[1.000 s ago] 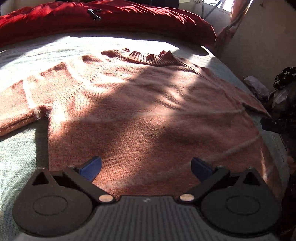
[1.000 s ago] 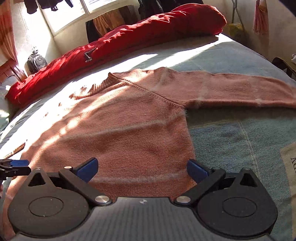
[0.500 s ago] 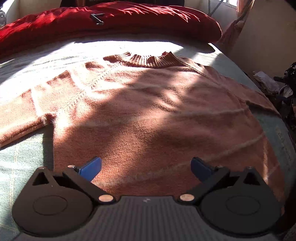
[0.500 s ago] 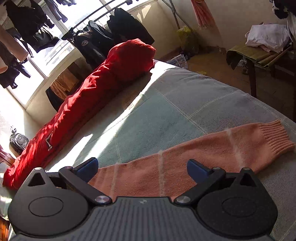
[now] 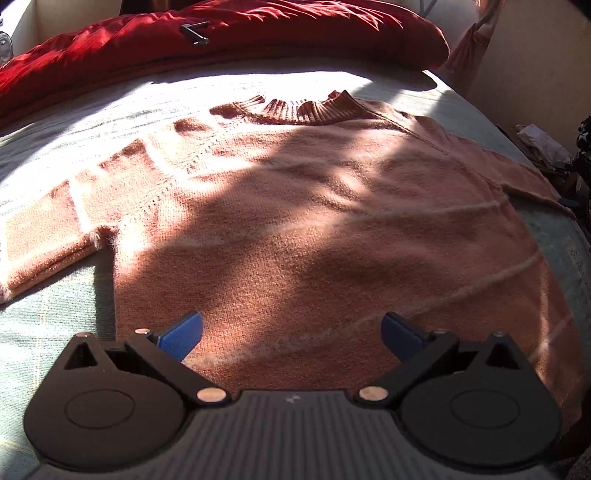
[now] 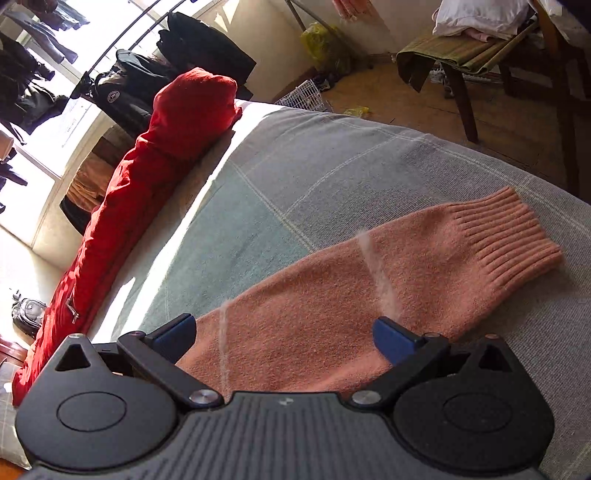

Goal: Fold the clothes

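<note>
A salmon-pink knit sweater (image 5: 314, 206) lies flat and face up on the bed, ribbed collar at the far end, one sleeve stretched off to the left. My left gripper (image 5: 291, 330) hovers open over the sweater's near hem, nothing between its blue fingers. In the right wrist view the sweater's other sleeve (image 6: 369, 295) lies straight on the bedcover, its ribbed cuff (image 6: 509, 236) at the right. My right gripper (image 6: 282, 334) is open above the middle of that sleeve, fingers on either side of it, holding nothing.
A pale grey-green checked bedcover (image 6: 295, 173) lies under the sweater. A red quilt (image 5: 221, 33) is bunched along the bed's far edge. Beyond the bed in the right wrist view stand a wooden bench with laundry (image 6: 461, 48) and a rack of dark coats (image 6: 140, 85).
My right gripper swung away from the sweater's body out to the right sleeve and moved closer to it. My left gripper stayed open over the hem, drifting slightly.
</note>
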{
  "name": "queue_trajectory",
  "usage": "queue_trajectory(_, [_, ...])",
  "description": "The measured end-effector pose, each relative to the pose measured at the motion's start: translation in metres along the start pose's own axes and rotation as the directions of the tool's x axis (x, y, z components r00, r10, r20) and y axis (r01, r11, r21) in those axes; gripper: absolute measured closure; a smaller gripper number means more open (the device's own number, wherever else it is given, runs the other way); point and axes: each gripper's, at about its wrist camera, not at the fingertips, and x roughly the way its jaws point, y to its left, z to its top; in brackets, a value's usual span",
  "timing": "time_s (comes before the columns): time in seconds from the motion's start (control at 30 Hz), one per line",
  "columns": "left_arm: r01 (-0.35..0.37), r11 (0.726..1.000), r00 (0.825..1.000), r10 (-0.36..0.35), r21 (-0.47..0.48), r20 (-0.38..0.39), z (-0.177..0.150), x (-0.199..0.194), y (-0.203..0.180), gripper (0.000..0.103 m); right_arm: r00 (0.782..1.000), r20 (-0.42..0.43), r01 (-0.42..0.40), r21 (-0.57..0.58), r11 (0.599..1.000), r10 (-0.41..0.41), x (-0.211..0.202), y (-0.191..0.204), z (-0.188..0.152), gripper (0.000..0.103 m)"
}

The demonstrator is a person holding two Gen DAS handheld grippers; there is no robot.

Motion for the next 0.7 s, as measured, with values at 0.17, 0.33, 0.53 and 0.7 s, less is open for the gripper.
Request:
queue_trajectory(0.17, [-0.016,1.000,1.000,0.016,-0.002,0.004,-0.002,-0.006,-0.007,0.001,0.990,0.056,0.124,0.042,0.991,-0.126,-0.008,-0.023,0.015,0.000])
queue_trajectory(0.33, [-0.043,0.999,0.999,0.043,-0.002,0.023,-0.006,-0.021,-0.018,0.001,0.989,0.108,0.094,0.091,0.991,-0.104,-0.009,-0.034,0.022,0.000])
queue_trajectory(0.53, [-0.101,0.995,0.994,0.102,-0.027,0.045,-0.018,-0.045,-0.036,0.001,0.991,0.109,0.075,0.070,0.995,-0.082,-0.008,-0.023,0.013,0.000])
queue_trajectory(0.7, [-0.125,0.990,0.991,0.128,-0.065,0.048,-0.032,-0.059,-0.051,0.001,0.993,0.047,-0.097,-0.136,0.986,0.104,-0.020,0.046,-0.014,0.000])
